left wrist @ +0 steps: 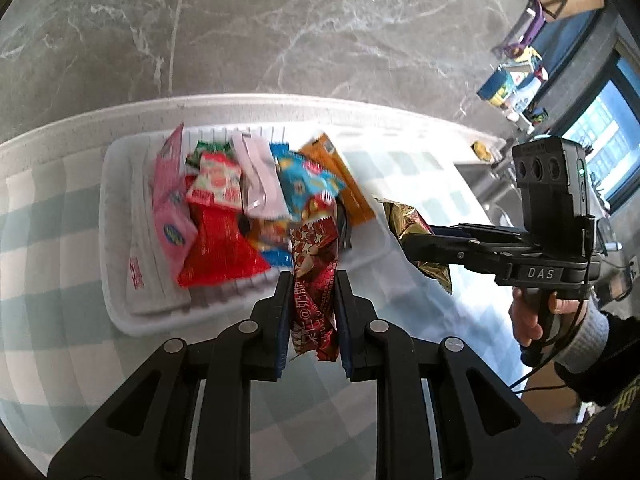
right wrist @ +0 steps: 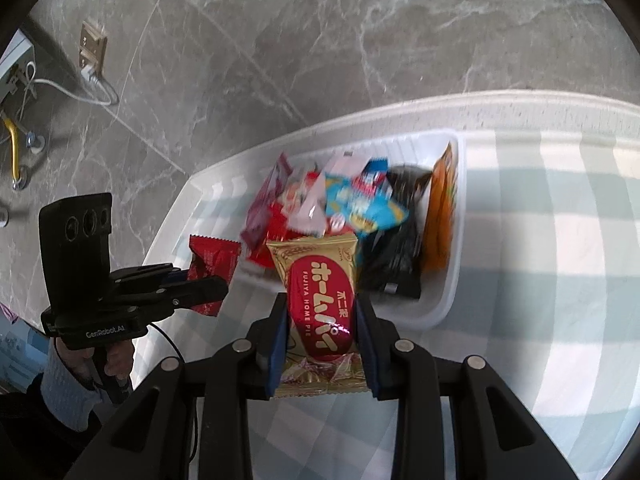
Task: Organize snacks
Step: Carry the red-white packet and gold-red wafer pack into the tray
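Note:
A white tray [left wrist: 116, 248] on the checked tablecloth holds several snack packets: pink, red, blue, orange and black. It also shows in the right wrist view [right wrist: 448, 300]. My left gripper [left wrist: 312, 280] is shut on a dark red snack packet [left wrist: 314, 280], held above the tray's near edge; it shows from the side in the right wrist view [right wrist: 208, 280]. My right gripper [right wrist: 322, 312] is shut on a gold and red Home Pie packet [right wrist: 320, 304], held just before the tray. It shows at the right in the left wrist view [left wrist: 416, 240], with the gold packet [left wrist: 404, 216].
The table's white edge [left wrist: 280, 100] runs behind the tray, with grey marble floor [left wrist: 280, 20] beyond. A shelf of small items [left wrist: 516, 84] stands far right. A wall socket with cables [right wrist: 90, 60] is on the floor at left.

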`<state>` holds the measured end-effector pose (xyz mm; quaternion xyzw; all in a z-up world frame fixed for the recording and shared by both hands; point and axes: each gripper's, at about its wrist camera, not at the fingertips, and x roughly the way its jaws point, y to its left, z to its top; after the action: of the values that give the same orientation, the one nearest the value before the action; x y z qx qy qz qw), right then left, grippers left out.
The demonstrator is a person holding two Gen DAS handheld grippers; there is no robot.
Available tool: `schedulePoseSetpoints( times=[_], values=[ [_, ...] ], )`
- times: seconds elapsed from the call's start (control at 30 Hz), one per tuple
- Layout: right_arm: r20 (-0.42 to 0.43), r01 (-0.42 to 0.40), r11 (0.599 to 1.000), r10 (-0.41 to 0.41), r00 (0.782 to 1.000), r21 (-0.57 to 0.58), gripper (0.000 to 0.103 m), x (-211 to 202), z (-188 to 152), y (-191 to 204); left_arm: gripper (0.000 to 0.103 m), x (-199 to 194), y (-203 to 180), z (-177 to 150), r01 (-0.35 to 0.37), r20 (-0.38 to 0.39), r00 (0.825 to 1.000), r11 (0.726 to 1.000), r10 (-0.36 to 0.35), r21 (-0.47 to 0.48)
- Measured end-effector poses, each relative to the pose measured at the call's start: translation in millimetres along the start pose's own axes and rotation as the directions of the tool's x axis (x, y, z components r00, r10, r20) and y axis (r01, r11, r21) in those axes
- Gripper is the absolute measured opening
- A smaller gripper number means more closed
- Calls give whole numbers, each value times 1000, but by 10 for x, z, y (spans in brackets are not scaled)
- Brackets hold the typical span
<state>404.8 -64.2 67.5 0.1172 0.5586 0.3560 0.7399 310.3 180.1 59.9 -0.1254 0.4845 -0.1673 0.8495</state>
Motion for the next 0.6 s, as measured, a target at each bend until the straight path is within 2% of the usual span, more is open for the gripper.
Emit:
schedulePoseSetpoints(
  times=[0.6],
  values=[
    [46,35,999,-36,998,31,34,119,555,-276,18,434,158,664,-15,39,999,998,17,-57]
  ],
)
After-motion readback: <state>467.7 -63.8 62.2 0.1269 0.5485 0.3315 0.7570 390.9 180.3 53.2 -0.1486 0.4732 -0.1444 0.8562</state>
